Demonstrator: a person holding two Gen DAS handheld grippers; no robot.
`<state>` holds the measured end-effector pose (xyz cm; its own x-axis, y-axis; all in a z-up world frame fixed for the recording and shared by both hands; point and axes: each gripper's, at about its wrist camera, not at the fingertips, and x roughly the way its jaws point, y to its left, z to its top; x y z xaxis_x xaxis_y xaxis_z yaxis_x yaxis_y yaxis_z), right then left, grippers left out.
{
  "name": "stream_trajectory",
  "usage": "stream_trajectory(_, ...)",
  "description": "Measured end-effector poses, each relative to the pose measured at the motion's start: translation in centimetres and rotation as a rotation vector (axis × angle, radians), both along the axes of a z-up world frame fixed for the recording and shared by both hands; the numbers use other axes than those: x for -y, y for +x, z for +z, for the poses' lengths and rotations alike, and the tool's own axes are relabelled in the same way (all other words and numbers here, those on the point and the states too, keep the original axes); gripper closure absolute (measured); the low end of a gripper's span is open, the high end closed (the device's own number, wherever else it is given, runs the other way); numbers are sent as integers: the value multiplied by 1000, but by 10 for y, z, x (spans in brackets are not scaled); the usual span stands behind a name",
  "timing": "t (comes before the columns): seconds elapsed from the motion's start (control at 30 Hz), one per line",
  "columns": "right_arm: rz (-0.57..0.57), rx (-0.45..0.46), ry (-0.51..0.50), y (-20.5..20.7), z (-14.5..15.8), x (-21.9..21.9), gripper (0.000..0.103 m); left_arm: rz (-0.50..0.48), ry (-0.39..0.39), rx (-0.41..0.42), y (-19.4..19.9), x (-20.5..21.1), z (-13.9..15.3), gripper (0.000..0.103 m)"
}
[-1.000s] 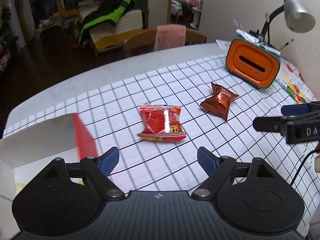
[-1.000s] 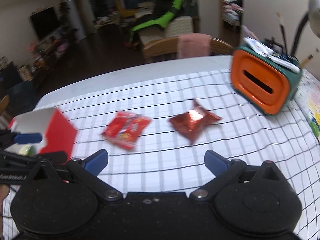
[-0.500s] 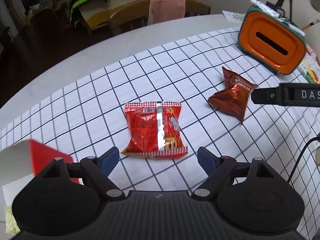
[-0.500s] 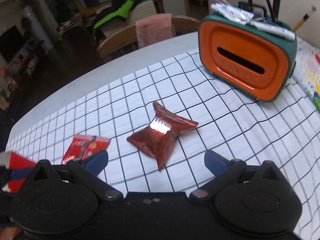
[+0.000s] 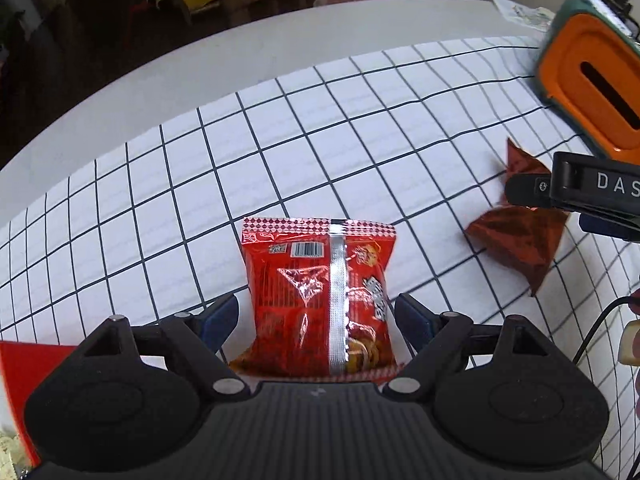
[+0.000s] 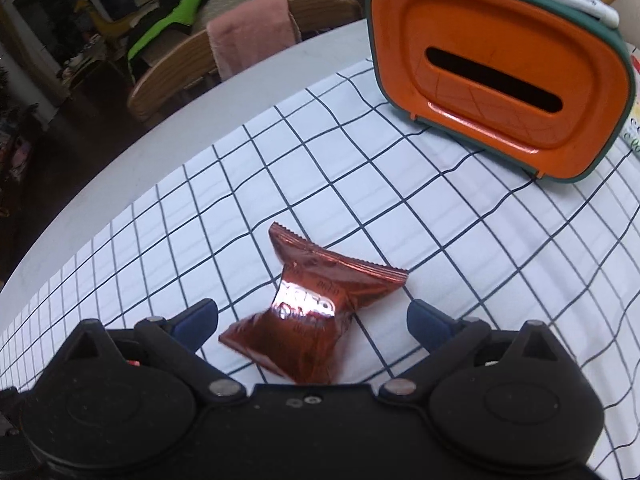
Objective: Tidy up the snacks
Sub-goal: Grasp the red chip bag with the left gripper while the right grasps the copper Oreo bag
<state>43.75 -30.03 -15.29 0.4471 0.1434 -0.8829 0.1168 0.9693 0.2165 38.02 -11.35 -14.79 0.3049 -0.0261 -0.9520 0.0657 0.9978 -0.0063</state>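
Both claws stand released, each straddling a packet without pressing on it; the left gripper [image 5: 316, 318] has its blue fingertips [image 5: 222, 314] on either side of the bright red snack bag [image 5: 320, 296], which lies flat, seam side up, at the lower centre of the left wrist view; the right gripper [image 6: 312, 318] frames the dark red foil packet [image 6: 310, 312], crumpled and pinched at its middle, low in the centre of its own view; a gap shows between each pad and the wrapper. Outward, both packets rest on the white grid-patterned tablecloth [image 5: 280, 140]; in the left wrist view the foil packet sits at the right edge, partly behind the black bar of the right gripper; a red-sided box [image 5: 24, 380], perhaps open, though only its corner shows, is at the lower left. Further out, the orange and green container [image 6: 500, 76] stands on the cloth at the upper right; a wooden chair [image 6: 172, 76] with a pink cloth [image 6: 252, 36] over its back is beyond the table edge, upper centre.
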Motion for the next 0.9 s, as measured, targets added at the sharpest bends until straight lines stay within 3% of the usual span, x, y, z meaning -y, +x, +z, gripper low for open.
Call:
stream_trajectory(0.17, -7, -20, -31, 9, -14, -9, 5, 30, -8, -27, 8, -1, -14, 18)
stream_trajectory(0.43, 8, -12, -69, 5, -21, -20, 18, 40, 4, -32, 10, 2, -28, 17)
stream_trajectory(0.6, 26, 23, -95, -2, -18, -23, 31, 53, 16, -15, 10, 5, -28, 20)
stream_trajectory(0.77, 52, 47, -106, -9, -17, -20, 53, 55, 15, 1, 4, 8, -24, 33)
stream_trajectory(0.9, 79, 52, -103, -15, -15, -21, 55, 68, 35, 22, -6, 8, -20, 33)
